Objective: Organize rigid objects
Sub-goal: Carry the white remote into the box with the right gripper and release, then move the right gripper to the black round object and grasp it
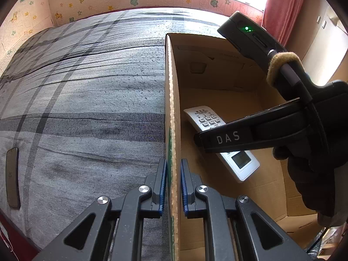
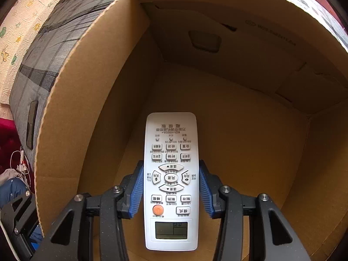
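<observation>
The right claw (image 2: 171,187) pinches a white remote control (image 2: 171,180) across its width, the blue pads (image 2: 136,192) pressing its long edges near the arrow keys. The remote points toward twelve o'clock in the right wrist view, its display end at six o'clock, and the whole of it hangs inside an open cardboard box (image 2: 71,100). Gripping the narrow sides keeps the keypad face up and, by this reading, lets the remote be laid flat on the box floor without the claw fouling the walls. Whether its far end already touches the cardboard cannot be told.

The left claw (image 1: 173,184) is pressed together on the box's left wall (image 1: 173,113), one pad on each face of the corrugated edge. This hold most likely steadies the light box so that it does not slide on the bed (image 1: 82,91) while the other hand works inside. From the left wrist view the right claw's finger (image 1: 226,139), marked with white letters, crosses the remote (image 1: 219,139) at three o'clock, with a gloved hand (image 1: 304,174) behind it.

Beyond the box, the bed carries a grey plaid cover. A dark flat slab (image 1: 12,177), perhaps a phone, lies on it at nine o'clock, well apart from the box, probably awaiting its turn. A red curtain (image 1: 282,6) hangs at one o'clock.
</observation>
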